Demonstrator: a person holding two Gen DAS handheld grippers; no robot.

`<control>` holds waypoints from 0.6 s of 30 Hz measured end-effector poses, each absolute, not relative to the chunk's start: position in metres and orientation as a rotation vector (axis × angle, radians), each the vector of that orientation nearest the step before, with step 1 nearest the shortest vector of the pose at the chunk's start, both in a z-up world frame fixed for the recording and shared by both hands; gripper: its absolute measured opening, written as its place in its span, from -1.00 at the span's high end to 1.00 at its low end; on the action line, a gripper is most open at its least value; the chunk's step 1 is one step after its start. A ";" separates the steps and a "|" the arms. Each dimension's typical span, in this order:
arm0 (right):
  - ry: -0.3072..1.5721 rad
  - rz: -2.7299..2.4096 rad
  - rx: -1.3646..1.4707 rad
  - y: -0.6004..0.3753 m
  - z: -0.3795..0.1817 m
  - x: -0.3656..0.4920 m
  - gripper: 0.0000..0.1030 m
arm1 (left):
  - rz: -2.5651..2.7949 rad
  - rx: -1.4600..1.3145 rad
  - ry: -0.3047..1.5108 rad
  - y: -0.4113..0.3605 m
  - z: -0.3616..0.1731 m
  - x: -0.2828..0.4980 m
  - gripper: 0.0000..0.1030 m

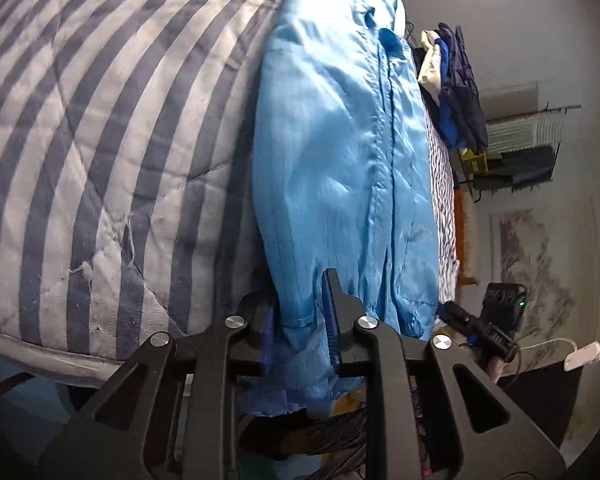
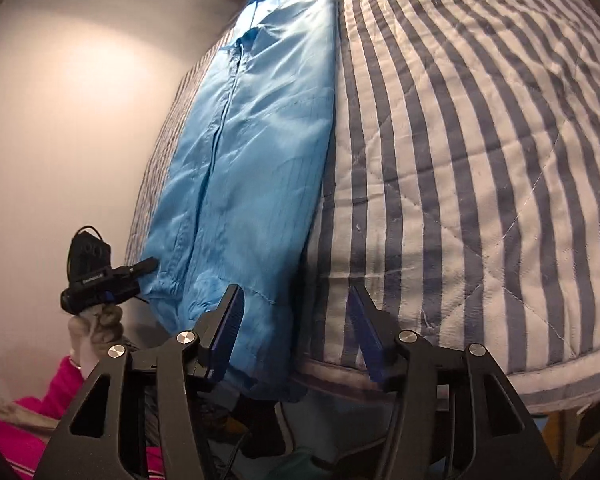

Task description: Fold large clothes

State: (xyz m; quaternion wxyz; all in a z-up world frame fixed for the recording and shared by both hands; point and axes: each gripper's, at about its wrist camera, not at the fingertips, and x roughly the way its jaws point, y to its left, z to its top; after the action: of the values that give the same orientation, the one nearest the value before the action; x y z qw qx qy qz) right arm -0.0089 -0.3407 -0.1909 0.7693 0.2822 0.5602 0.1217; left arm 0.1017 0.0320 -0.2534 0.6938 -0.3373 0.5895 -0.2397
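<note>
garment: light-blue jacket [image 1: 340, 168], already folded into 1 long narrow strip on the striped quilt [image 1: 100, 140] of the bed; zip seam runs down its length.
long axis: runs away from both cams, near hem at bed's near edge, collar at far end.
near hem: droops over the bed edge, right at the jaws.
left gripper [image 1: 296, 312]: jaws narrow, hem bunched between them; looks pinched, grasping the hem corner on the strip's wall-side edge.
right gripper [image 2: 296, 320]: jaws about half open, released. 1 pad lies on the jacket's near hem, other sits over bare quilt, so the strip's quilt-side edge is between them, not clamped.
nearer hand: both at the hem; left has the fabric.
other gripper seen: left unit [image 2: 100, 276] visible in right cam, person's hand on it, pink sleeve [image 2: 40, 412] below.
next, my guess: right must close on its corner, then both carry hem toward collar.
</note>
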 end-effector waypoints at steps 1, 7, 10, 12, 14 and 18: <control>1.222 0.277 0.635 -0.340 -0.195 -0.008 -0.06 | -0.541 -0.764 1.321 0.032 -0.257 0.101 0.65; 1.218 0.376 0.721 -0.331 -0.211 0.005 0.64 | -0.553 -0.804 1.293 0.030 -0.264 0.097 0.87; 1.247 0.380 0.652 -0.317 -0.216 0.005 0.92 | -0.552 -0.782 1.272 0.026 -0.255 0.095 0.94; 1.237 0.377 0.631 -0.314 -0.211 0.004 0.96 | -0.556 -0.780 1.245 0.026 -0.244 0.090 0.95; 1.214 0.381 0.642 -0.318 -0.199 -0.003 0.97 | -0.572 -0.778 1.228 0.026 -0.234 0.083 0.95; 1.211 0.388 0.647 -0.326 -0.182 -0.018 0.98 | -0.608 -0.752 1.234 0.022 -0.222 0.068 0.96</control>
State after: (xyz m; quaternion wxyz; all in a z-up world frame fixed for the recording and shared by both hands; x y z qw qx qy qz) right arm -0.0181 -0.3263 -0.1821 0.7561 0.2969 0.5555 0.1778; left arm 0.0675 0.0219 -0.2222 0.7081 -0.3386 0.5557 -0.2740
